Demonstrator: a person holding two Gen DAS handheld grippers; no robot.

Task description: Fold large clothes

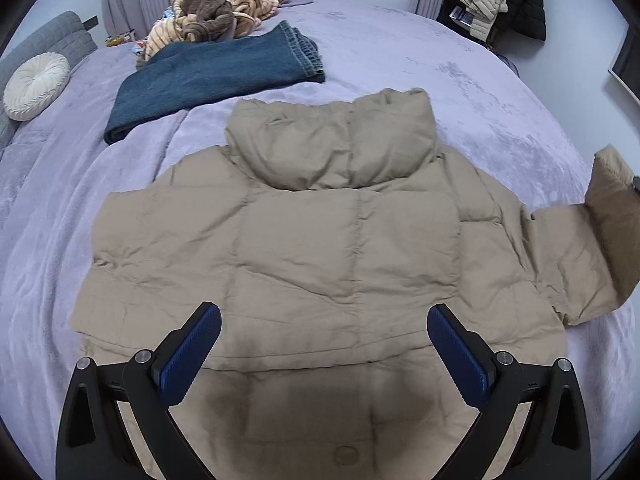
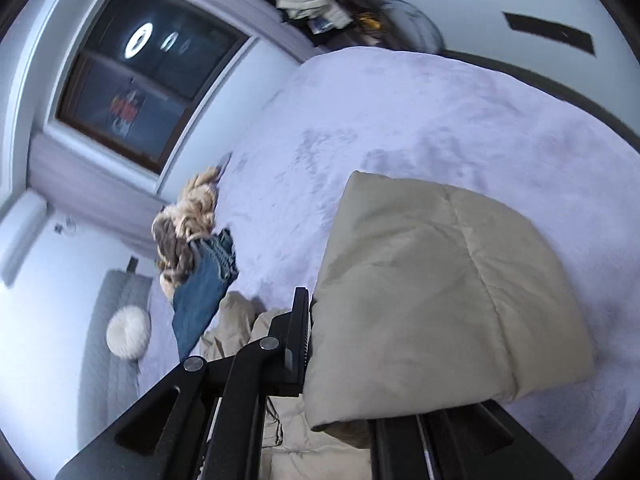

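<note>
1. A tan puffer jacket (image 1: 312, 248) lies spread flat, back side up, on a bed covered with a pale lilac blanket (image 1: 460, 80). Its hood (image 1: 332, 140) points toward the far side of the bed.
2. The left gripper (image 1: 324, 344) hovers above the lower part of the jacket. Its two black fingers with blue pads (image 1: 192, 356) stand wide apart, with nothing between them.
3. The jacket's sleeve (image 1: 576, 256) on the right side of the left wrist view stretches outward, and its end is lifted off the blanket at the edge of the picture.
4. In the right wrist view, the right gripper (image 2: 316, 364) is clamped on that tan sleeve (image 2: 440, 300). The padded cloth bulges out past the jaws and covers one finger; the other black finger (image 2: 298, 340) presses against the cloth's side. This view is tilted and slightly blurred.
5. A folded pair of blue jeans (image 1: 212, 76) lies on the blanket beyond the jacket, apart from it, toward the left.
6. Behind the jeans sits a heap of striped beige and brown cloth (image 1: 220, 12).
7. A round white cushion (image 1: 36, 86) leans against a grey padded headboard (image 1: 48, 40) at the far left.
8. Dark and cream clothes (image 1: 496, 0) hang in the far right corner of the room.
9. The right wrist view also shows a dark window (image 2: 148, 76) in a white frame.
</note>
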